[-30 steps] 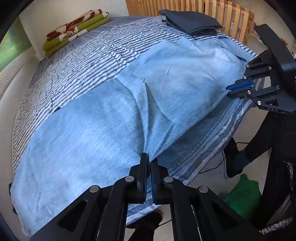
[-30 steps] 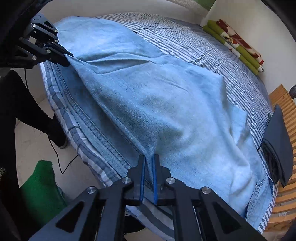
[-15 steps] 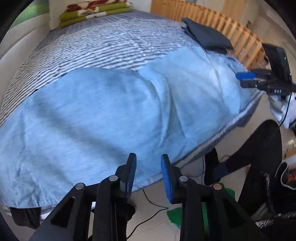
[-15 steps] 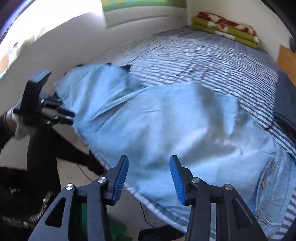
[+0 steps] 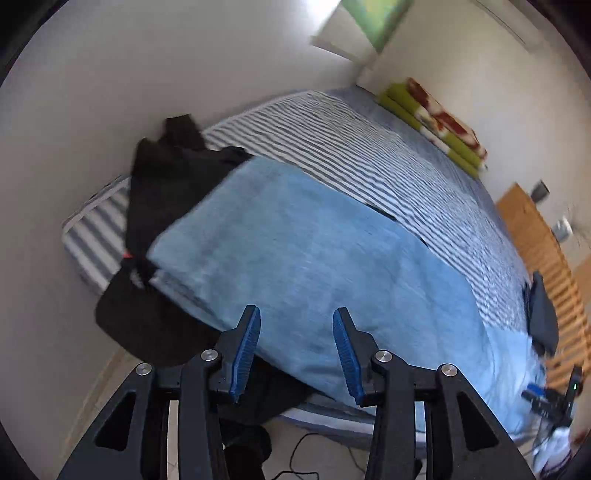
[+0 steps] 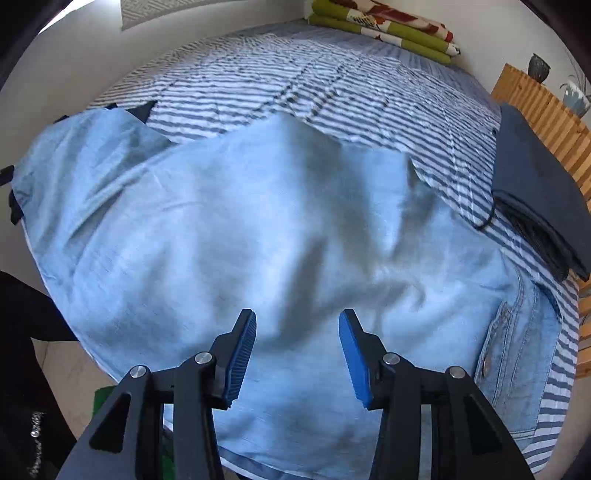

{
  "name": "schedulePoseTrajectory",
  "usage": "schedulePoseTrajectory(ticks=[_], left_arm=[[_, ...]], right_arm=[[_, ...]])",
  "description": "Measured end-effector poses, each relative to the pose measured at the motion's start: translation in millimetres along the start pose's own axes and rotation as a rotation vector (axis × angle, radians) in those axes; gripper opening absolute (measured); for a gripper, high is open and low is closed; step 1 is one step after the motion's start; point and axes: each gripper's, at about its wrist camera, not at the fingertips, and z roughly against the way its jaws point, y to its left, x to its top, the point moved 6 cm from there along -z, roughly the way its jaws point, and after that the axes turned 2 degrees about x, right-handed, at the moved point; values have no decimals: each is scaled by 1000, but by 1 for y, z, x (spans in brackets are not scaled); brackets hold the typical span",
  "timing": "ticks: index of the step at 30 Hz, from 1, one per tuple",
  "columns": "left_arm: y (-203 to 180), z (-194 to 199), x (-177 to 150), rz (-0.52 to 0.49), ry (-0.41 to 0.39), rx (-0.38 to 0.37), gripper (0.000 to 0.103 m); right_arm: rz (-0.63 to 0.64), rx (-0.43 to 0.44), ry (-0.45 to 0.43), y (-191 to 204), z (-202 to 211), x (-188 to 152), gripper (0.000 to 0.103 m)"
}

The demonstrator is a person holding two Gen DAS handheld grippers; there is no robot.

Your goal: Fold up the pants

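Light-blue jeans (image 6: 258, 221) lie spread along the near edge of the striped bed (image 6: 314, 81), with the waistband and a back pocket (image 6: 517, 350) at the right. My right gripper (image 6: 297, 317) hovers open over the middle of the denim with nothing between its fingers. In the left wrist view the same jeans (image 5: 314, 258) show their leg end. My left gripper (image 5: 295, 314) stands above the near edge of the jeans, its jaws opening and empty. The right gripper (image 5: 550, 400) shows small at the lower right.
A black garment (image 5: 166, 177) lies under and beside the leg end and hangs over the bed corner. A dark folded garment (image 6: 532, 184) rests by the wooden slatted board (image 6: 543, 99). A folded green and red blanket (image 6: 384, 26) lies at the far wall. A person's dark clothing (image 6: 22, 332) is at the left.
Both grippers were shut on the jeans' folded edge and have let go and opened. The left one has swung far toward the leg end and rolled; the right drew back slightly.
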Motion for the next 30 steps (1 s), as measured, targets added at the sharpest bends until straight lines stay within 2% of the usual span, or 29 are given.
schedulePoseTrajectory(ticks=[3,7,11,17,20,23,26,30], left_arm=[[39,3,13,107,-34,21,50],[68,2,13,183,-39,-9,52],[82,-7,4,221,-36,-47,52],[97,-23,-1,285,-31,-127,51],[100,-30,-1,256,-20,-119,51],[115,-26,-7,289,-32,-140,51],[120,-30,-10,292,-16,-181,51],[112,-40,-6,278,-27,-224,51]], right_arm=[[49,60,-48,47,11,29,43],[175,179,-105,136,15,71,43],[302,311,-149,238,15,105,43],[477,449,-186,395,3,147,43],[573,441,-214,467,-8,159,43],[632,441,-204,517,-24,164,43],[673,419,-199,545,-39,165,43],[681,396,-182,557,-58,170,43]])
